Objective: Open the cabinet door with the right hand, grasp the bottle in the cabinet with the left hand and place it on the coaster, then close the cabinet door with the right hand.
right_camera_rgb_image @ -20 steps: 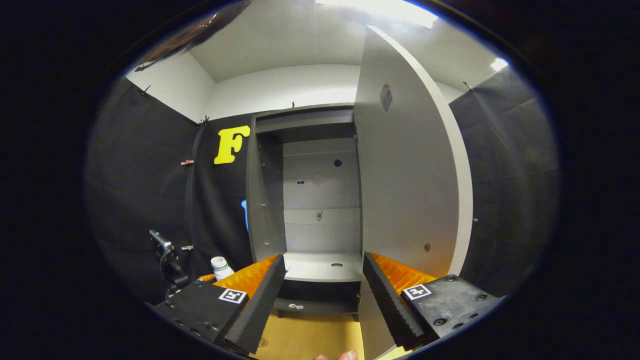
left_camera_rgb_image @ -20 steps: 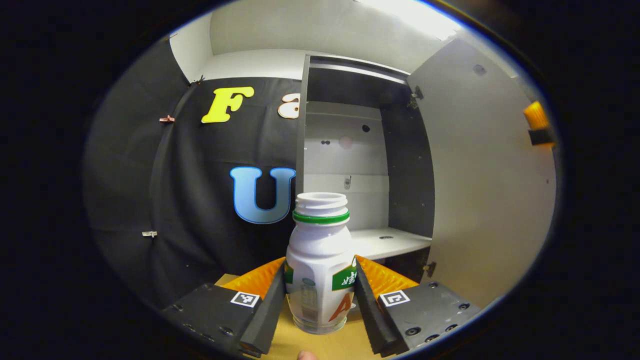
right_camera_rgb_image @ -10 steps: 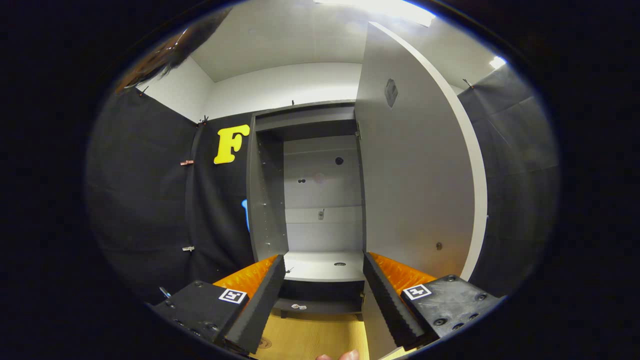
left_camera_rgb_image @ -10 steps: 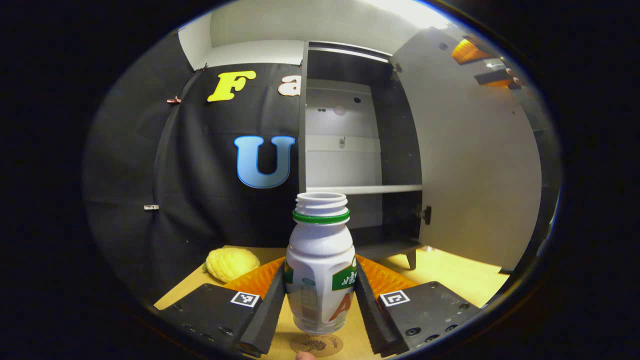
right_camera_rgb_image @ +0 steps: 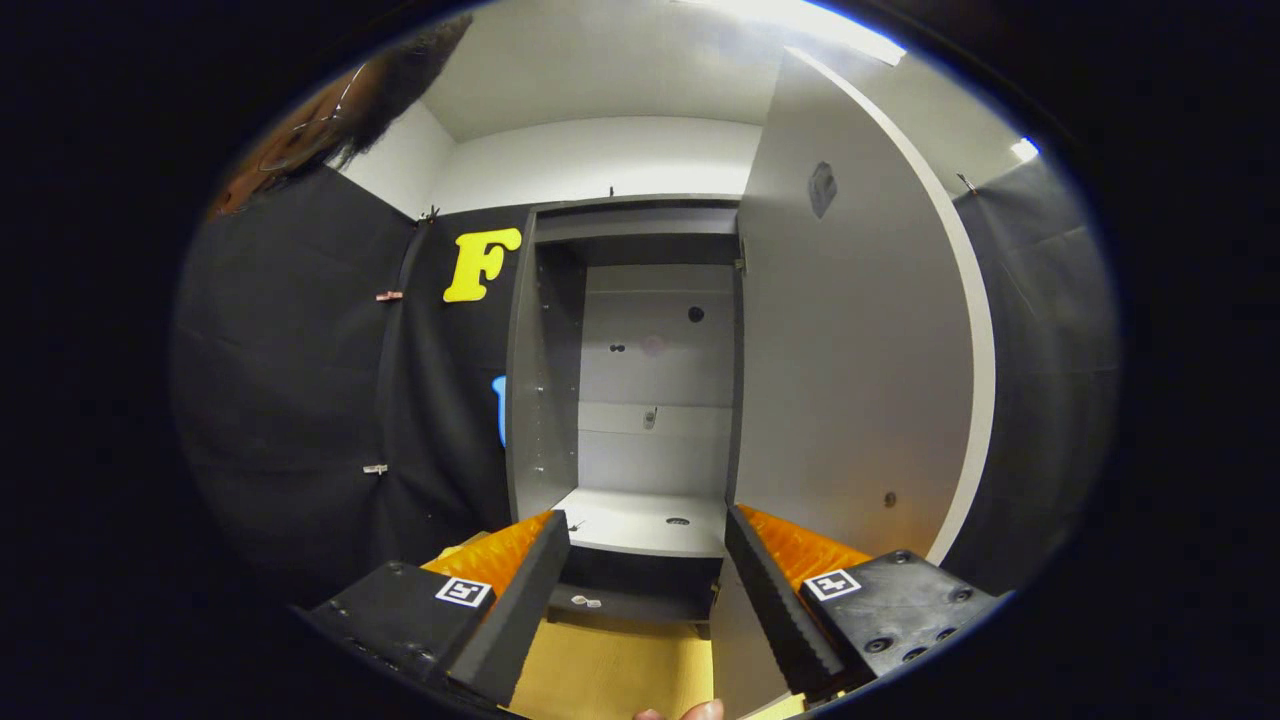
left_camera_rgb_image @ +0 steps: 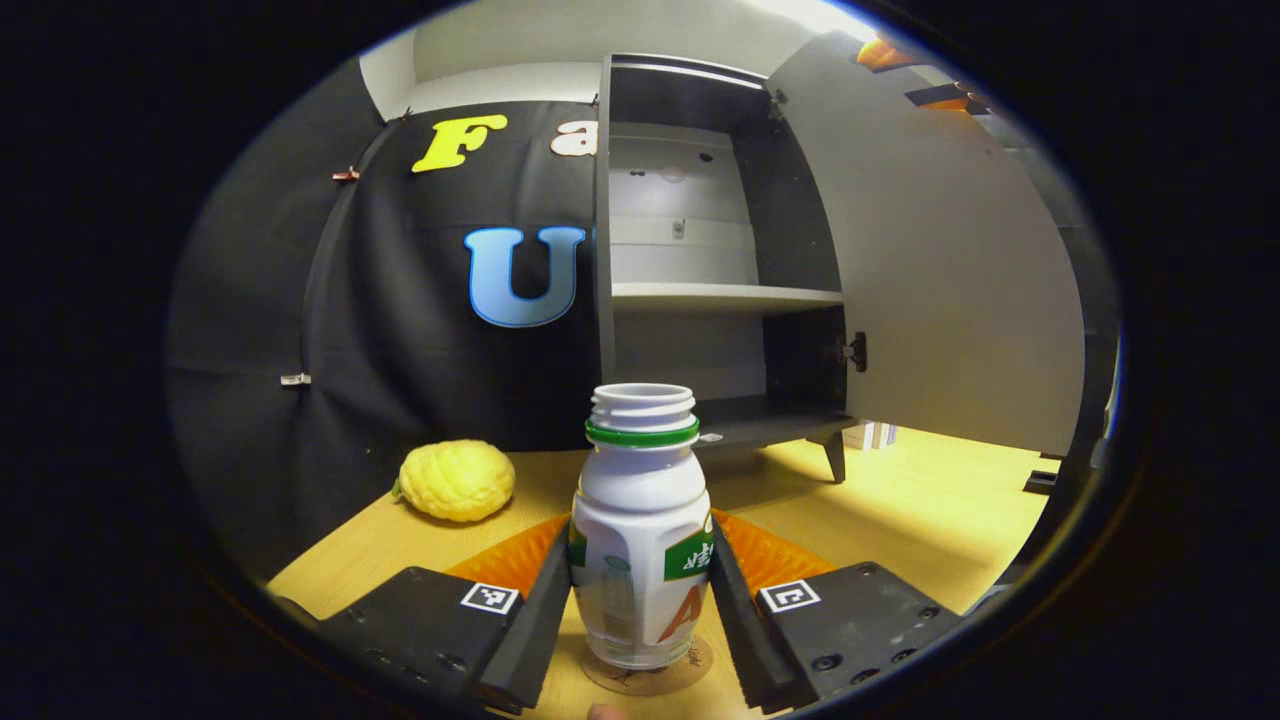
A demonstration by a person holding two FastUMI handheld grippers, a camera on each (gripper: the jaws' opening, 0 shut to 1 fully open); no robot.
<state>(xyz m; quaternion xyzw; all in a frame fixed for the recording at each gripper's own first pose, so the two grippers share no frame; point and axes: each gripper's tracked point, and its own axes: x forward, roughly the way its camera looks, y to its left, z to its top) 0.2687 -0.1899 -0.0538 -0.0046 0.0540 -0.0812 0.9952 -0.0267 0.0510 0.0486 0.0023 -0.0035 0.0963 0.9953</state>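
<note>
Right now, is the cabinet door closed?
No, the cabinet door stands swung wide open, showing the bare shelf inside.

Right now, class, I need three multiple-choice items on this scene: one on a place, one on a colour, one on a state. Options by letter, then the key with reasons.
1. Where is the bottle?
A. On the cabinet shelf
B. Between the left gripper's fingers, over the coaster
C. Lying beside the lemon

2. What colour is the ring at the bottle's neck?
A. Green
B. Red
C. Blue

3. How is the cabinet door?
A. Shut
B. Removed
C. Open

Key: B, both fingers press its sides and the coaster's edge shows under its base; A, a green band sits under the threaded mouth; C, the door stands swung out and the shelf inside is visible.
</note>
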